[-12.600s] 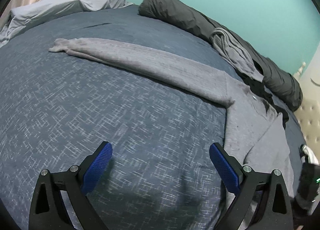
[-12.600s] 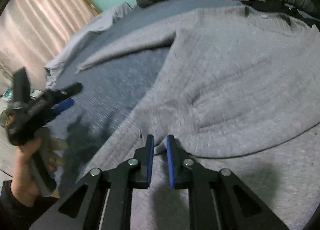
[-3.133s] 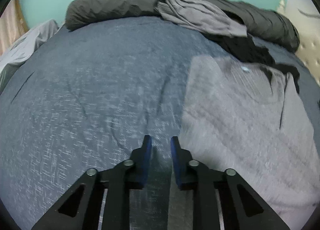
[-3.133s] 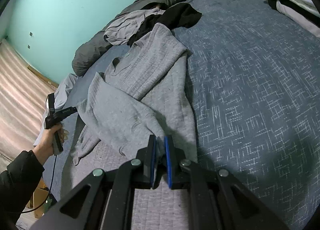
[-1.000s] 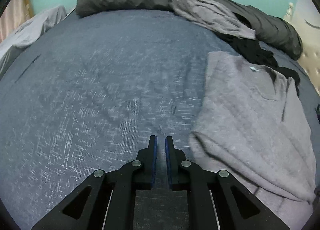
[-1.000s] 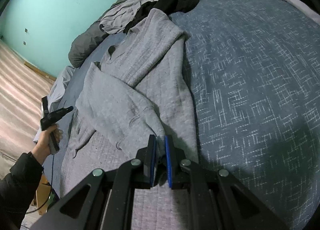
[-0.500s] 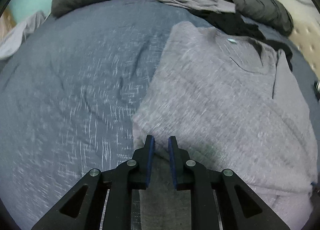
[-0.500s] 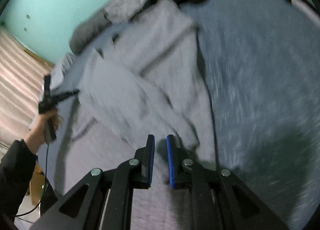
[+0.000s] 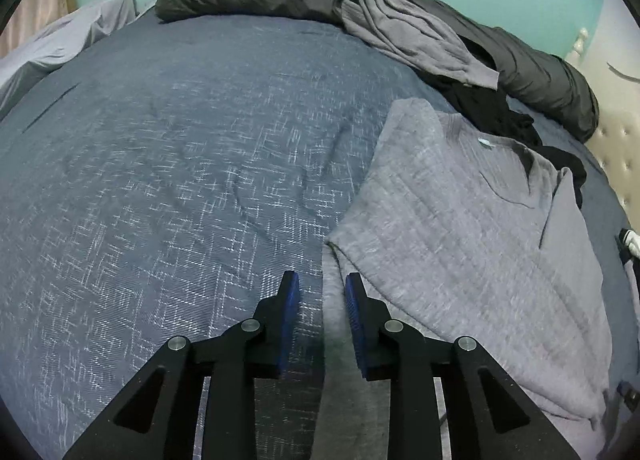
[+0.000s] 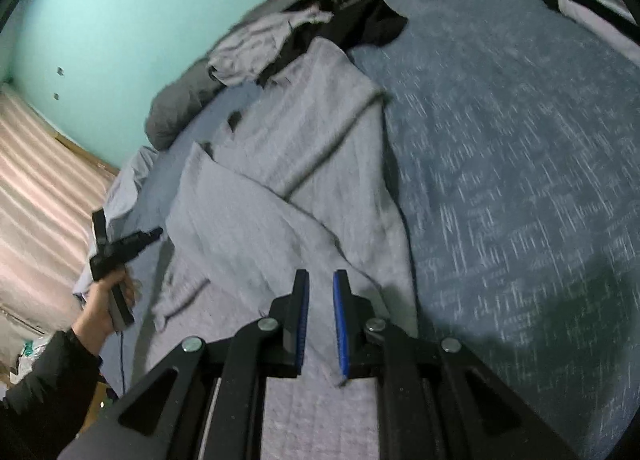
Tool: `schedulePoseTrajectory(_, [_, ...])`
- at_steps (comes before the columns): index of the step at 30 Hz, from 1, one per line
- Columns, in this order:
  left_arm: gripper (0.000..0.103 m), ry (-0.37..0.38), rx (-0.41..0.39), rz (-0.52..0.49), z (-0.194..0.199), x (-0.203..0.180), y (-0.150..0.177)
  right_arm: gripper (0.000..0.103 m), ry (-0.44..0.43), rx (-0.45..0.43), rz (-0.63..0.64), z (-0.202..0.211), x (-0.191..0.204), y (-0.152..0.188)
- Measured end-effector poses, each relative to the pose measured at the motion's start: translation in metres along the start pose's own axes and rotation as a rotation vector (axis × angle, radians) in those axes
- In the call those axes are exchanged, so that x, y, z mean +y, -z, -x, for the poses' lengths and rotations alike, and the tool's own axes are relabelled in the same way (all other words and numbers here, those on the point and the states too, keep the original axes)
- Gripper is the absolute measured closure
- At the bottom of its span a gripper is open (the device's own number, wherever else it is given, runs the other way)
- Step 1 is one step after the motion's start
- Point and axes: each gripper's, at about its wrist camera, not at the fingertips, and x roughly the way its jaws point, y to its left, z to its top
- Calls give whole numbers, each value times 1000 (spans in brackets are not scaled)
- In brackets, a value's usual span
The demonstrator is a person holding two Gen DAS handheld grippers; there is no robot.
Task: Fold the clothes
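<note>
Showing only in the right view, the left hand-held gripper [image 10: 154, 235] has opened, empty, beside the sweater [image 9: 460, 228].

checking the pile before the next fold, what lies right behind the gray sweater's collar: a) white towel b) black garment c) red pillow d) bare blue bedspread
b: a black garment lies bunched against the collar end of the gray sweater.
</note>
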Motion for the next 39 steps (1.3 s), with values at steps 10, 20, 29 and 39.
schedulePoseTrajectory(10, [53, 94, 44, 15, -34, -2, -56, 86, 3, -27, 36, -19, 24, 1])
schedulePoseTrajectory(20, [52, 136, 81, -100, -88, -62, -137, 86, 21, -38, 85, -20, 27, -11])
schedulePoseTrajectory(29, [81, 152, 127, -97, -140, -72, -155, 86, -8, -32, 60, -24, 18, -19])
schedulePoseTrajectory(39, [101, 132, 48, -54, -126, -51, -160, 86, -18, -7, 42, -32, 15, -17])
